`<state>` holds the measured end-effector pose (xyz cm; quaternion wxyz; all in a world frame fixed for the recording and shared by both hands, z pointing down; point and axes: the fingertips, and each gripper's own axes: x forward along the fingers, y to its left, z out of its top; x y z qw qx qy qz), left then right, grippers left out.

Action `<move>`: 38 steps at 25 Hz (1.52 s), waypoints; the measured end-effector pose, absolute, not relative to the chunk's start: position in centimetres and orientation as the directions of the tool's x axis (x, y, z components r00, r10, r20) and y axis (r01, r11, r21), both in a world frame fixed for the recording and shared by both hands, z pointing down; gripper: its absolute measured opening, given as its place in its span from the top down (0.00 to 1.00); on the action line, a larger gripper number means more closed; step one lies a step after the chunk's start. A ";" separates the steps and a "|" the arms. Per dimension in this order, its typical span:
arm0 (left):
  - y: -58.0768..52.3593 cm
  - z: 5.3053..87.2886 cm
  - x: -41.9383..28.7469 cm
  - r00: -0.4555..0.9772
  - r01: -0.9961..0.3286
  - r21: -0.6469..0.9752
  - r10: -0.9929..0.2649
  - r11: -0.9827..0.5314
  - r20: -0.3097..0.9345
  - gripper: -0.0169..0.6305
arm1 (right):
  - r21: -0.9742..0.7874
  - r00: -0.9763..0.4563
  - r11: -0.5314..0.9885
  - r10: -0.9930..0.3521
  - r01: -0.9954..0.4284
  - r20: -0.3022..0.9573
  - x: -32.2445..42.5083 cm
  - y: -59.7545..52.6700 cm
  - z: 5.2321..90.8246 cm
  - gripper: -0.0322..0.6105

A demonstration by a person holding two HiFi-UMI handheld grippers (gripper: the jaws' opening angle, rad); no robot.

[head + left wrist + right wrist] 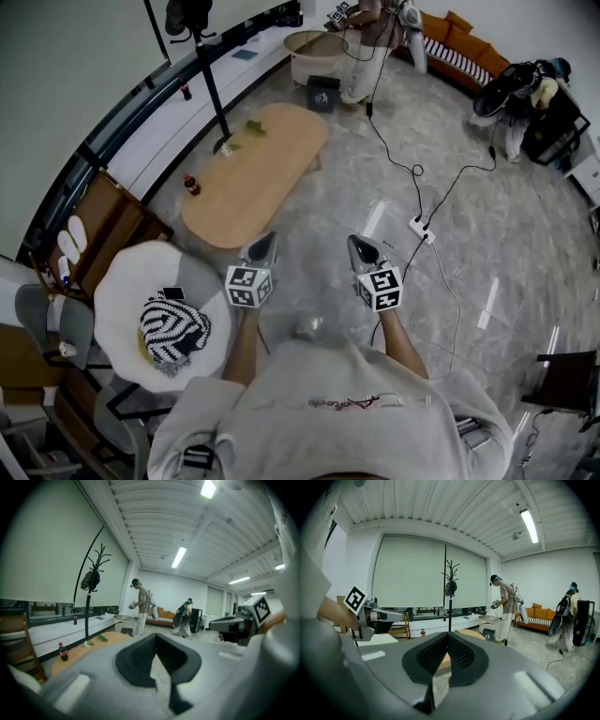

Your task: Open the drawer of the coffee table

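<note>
Now, left gripper [264, 246]: jaws clenched, nothing between them.
Right gripper [361, 248]: jaws clenched, empty.
Worktop [272, 173]: oval, wooden, ahead, apart from both.

Coat stand [210, 84], sofa [464, 45], pwr strip [421, 228]

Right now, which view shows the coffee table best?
The head view: the coffee table shows its whole oval top from above. The left gripper view gives only a low, foreshortened strip of it; the right gripper view shows just a sliver, mostly hidden.
</note>
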<state>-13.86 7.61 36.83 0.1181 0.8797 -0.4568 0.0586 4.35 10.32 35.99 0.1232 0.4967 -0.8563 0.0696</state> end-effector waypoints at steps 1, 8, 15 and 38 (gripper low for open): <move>6.7 36.8 -13.9 0.579 -0.815 0.154 -0.788 -0.558 0.210 0.98 | 0.004 -0.474 0.494 -0.835 -0.869 0.279 4.3 9.5 35.9 0.94; 1.8 36.5 -14.1 0.599 -0.801 0.141 -0.776 -0.582 0.198 0.98 | 0.007 -0.447 0.466 -0.854 -0.885 0.267 4.1 5.0 36.0 0.94; -0.8 36.5 -13.7 0.624 -0.781 0.130 -0.756 -0.611 0.198 0.98 | -0.001 -0.414 0.429 -0.870 -0.903 0.266 4.7 3.4 36.4 0.94; -3.7 37.7 -11.8 0.628 -0.776 0.106 -0.745 -0.622 0.224 0.97 | -0.033 -0.410 0.416 -0.874 -0.909 0.261 6.4 0.2 38.5 0.94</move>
